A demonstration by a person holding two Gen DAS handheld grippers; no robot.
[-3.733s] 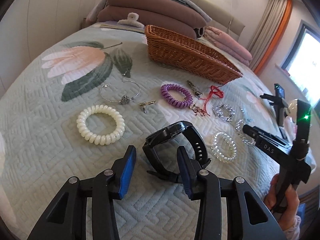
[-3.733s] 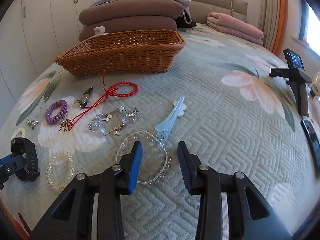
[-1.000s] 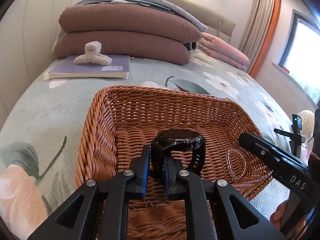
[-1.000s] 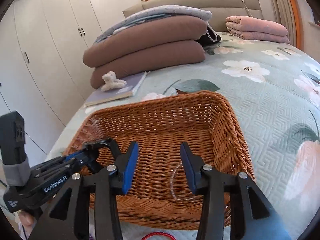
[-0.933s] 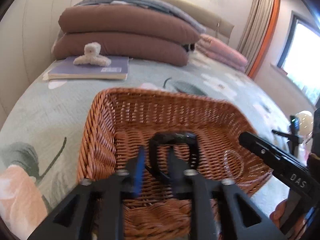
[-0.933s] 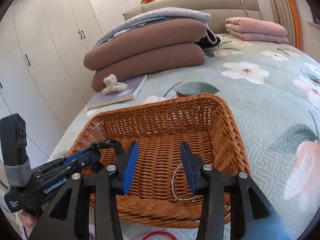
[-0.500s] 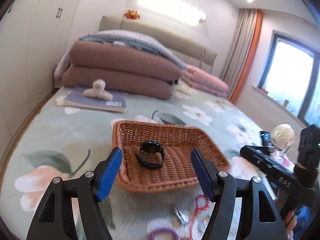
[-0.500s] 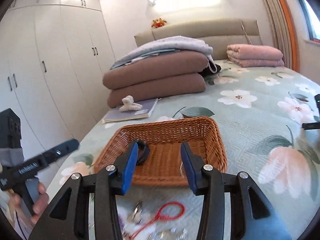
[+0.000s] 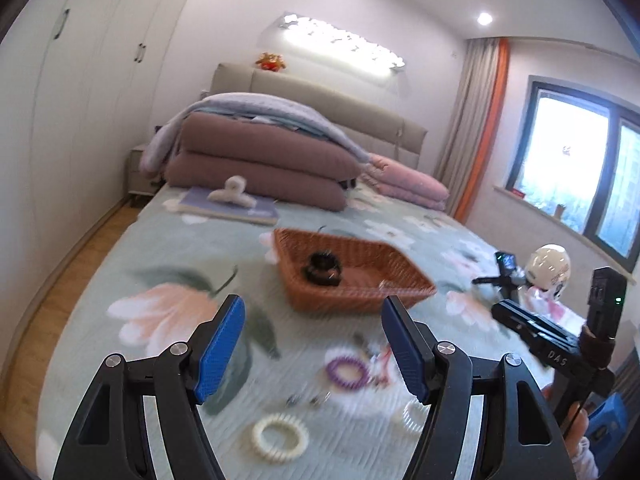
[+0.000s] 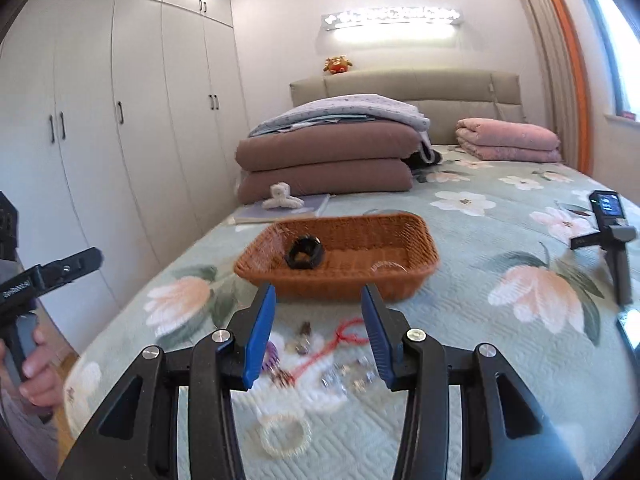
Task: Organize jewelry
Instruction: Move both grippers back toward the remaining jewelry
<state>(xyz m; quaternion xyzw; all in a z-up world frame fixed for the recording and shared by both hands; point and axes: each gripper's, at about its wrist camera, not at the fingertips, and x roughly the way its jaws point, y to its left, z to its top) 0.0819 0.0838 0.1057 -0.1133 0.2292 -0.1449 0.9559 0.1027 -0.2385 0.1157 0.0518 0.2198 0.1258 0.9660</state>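
One bed [image 10: 500, 240] noted, floral quilt. One wicker basket [image 10: 336, 276] set on it; two items counted inside: black watch [image 10: 303, 253], clear bead bracelet [image 10: 387, 267] toward right end. Two grippers observed: left gripper [image 9: 312, 344] jaws wide apart, empty; right gripper [image 10: 318, 330] jaws apart, empty. Loose on bed before basket: one cream coil band [image 9: 280, 437], one purple coil band [image 9: 347, 368], one red cord [image 10: 344, 334]; remaining small pieces blurred, count not determinable.

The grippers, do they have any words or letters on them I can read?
"DAS": white letters on the right gripper, seen from the left wrist.
White lettering on the left gripper, seen from the right wrist: too blurred to read.
Camera screen: too small to read.
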